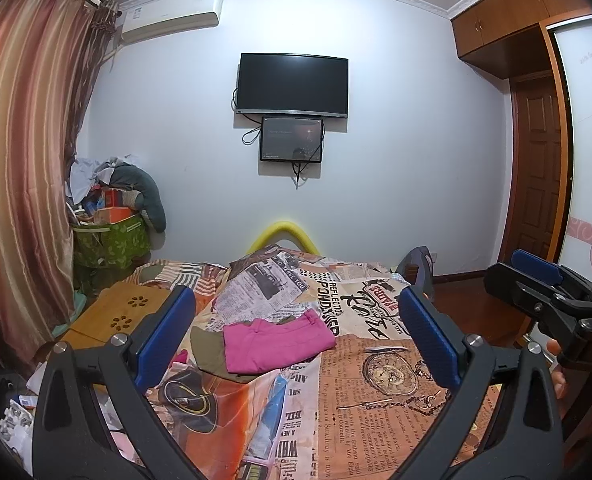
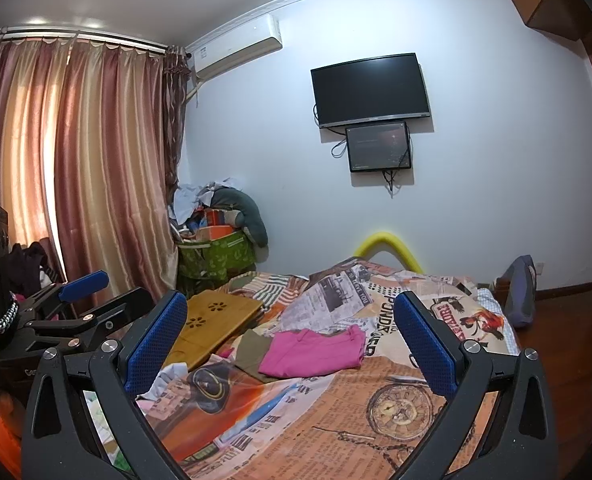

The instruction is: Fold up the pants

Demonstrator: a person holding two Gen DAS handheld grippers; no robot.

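Note:
Pink pants (image 1: 276, 344) lie folded flat on the bed, partly over an olive-green garment (image 1: 208, 350). They also show in the right wrist view (image 2: 316, 350), with the olive garment (image 2: 254, 350) to their left. My left gripper (image 1: 296, 336) is open and empty, held above the bed short of the pants. My right gripper (image 2: 292, 338) is open and empty too, held above the bed near side. The right gripper appears at the right edge of the left wrist view (image 1: 544, 292). The left gripper appears at the left edge of the right wrist view (image 2: 84, 300).
The bed has a newspaper-print cover (image 1: 376, 380). A wooden lap tray (image 1: 112, 316) sits at the bed's left edge. A green basket piled with clutter (image 1: 112, 240) stands by the curtain (image 1: 28, 180). A dark bag (image 2: 520, 292) is at the bed's far right. A TV (image 1: 292, 84) hangs on the wall.

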